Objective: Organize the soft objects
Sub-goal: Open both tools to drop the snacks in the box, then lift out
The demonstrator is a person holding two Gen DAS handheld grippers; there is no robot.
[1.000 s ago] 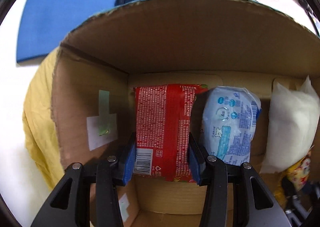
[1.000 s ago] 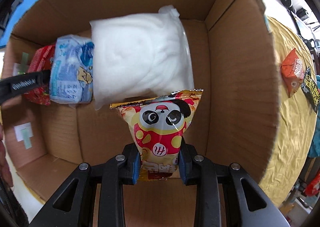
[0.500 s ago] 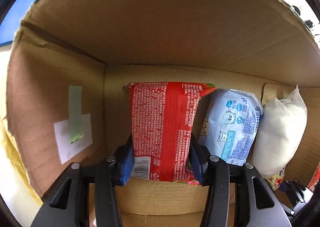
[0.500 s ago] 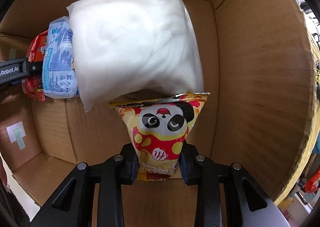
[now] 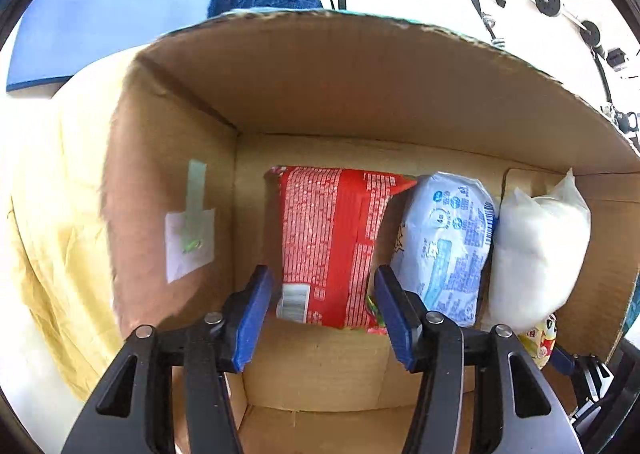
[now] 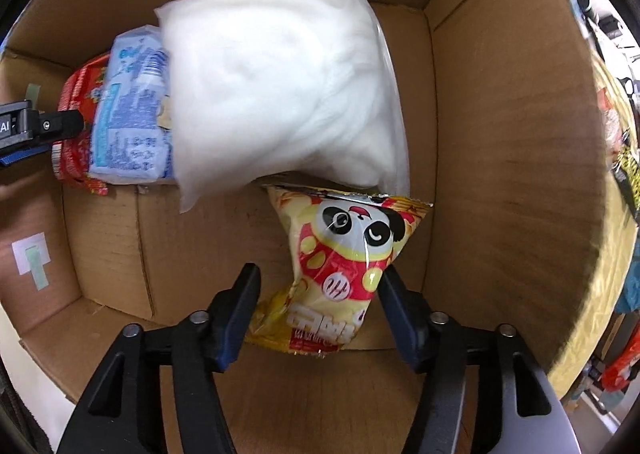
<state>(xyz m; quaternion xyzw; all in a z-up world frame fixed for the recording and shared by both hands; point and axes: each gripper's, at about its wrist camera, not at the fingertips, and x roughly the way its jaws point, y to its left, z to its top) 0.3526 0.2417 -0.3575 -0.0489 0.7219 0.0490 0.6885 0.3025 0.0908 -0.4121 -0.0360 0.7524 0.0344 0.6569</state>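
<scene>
Four soft packs now sit in the cardboard box (image 6: pixel 500 133), both grippers' fingers opening off the red packet (image 5: pixel 332 246) and panda bag (image 6: pixel 344 258), while more packets wait on the counter (image 6: pixel 616 181).

Red packet (image 5: pixel 332 246), blue pack (image 5: pixel 448 250), white bag (image 6: pixel 280 93), panda snack (image 6: pixel 340 258) in box (image 6: pixel 500 173).

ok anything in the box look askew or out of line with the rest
The panda snack bag sits apart from the row, lying tilted on the cardboard box floor in front of the white stuffing bag, one top corner tucked under it. The red packet and blue tissue pack stand side by side.
</scene>
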